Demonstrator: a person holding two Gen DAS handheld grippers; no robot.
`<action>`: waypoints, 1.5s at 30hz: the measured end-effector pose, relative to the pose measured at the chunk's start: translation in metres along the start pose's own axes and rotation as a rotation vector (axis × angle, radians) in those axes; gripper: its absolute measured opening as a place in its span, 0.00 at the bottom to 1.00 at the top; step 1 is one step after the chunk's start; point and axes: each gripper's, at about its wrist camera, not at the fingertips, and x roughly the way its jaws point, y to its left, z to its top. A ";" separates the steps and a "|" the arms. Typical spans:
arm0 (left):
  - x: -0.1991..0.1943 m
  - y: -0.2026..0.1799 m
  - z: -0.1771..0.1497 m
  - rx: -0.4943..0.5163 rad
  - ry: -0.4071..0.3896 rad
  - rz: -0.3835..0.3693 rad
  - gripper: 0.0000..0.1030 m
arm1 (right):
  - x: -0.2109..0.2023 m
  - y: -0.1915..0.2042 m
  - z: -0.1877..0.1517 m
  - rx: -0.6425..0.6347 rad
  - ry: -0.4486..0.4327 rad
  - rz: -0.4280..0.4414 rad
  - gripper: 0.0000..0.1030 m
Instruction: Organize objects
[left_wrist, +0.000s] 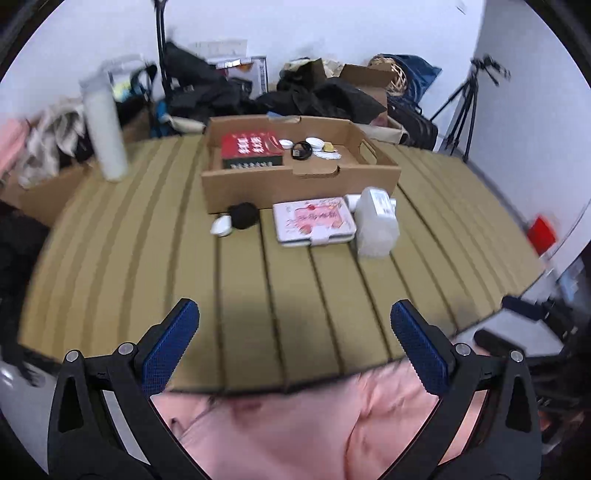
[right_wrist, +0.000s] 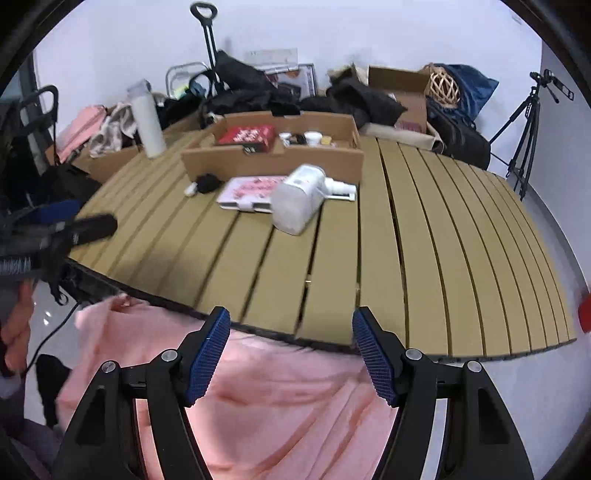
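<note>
Spanning slatted table (right_wrist: 406, 236), white wall (right_wrist: 369, 33), possibly luggage

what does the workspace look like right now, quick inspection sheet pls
surface: slatted tan table, bare near its front edge
job's things: cardboard box holding a red box and small lids; in front of it a pink case, white jug, black ball
clutter: white bottle
grippers: left gripper and right gripper open, empty
cables: black cable at floor
surroundings: bags, tripod, pink cloth
</note>
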 end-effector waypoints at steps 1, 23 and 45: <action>0.018 0.007 0.006 -0.042 0.007 -0.040 1.00 | 0.008 -0.004 0.005 0.000 0.011 -0.012 0.70; 0.105 -0.022 0.021 -0.017 0.087 -0.202 0.97 | 0.135 -0.066 0.105 0.210 0.023 0.196 0.65; 0.155 -0.106 0.075 0.115 0.117 -0.220 0.90 | 0.149 -0.128 0.097 0.156 -0.040 0.106 0.65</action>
